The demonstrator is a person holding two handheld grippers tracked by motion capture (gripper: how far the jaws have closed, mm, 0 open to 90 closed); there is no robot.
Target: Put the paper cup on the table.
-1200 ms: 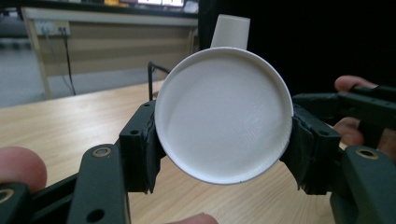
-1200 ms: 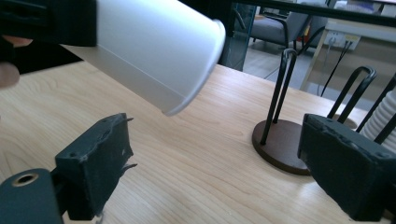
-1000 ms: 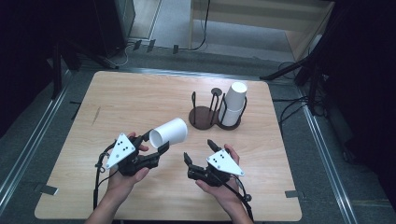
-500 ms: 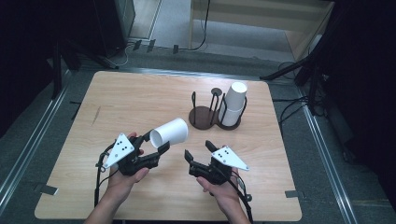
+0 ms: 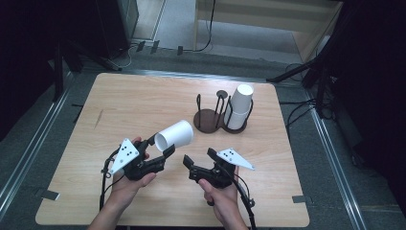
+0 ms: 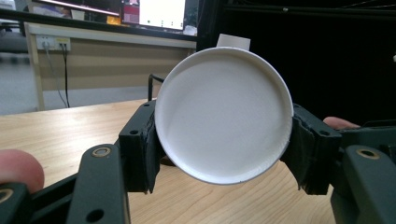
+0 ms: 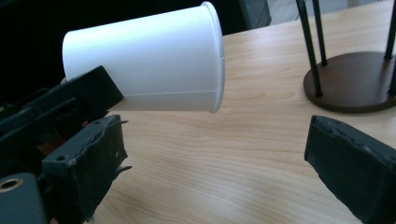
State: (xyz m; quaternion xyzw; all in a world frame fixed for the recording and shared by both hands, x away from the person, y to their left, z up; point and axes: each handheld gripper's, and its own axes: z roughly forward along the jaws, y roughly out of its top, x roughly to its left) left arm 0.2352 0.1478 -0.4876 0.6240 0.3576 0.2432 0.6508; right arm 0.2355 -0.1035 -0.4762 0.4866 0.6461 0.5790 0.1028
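Bright table, dark surroundings, sharp focus

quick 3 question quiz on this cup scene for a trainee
1. True or false: the left gripper is shut on the paper cup.
2. The right gripper is: A open, B shut on a cup.
3. Where is the stack of cups?

Key: 1 true. 2 A. 3 In the dark cup holder on the table, at the holder's right side in the high view.

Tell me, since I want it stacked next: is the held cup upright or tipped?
Tipped. The cup lies on its side, clamped by the left gripper, its wall running sideways above the table.
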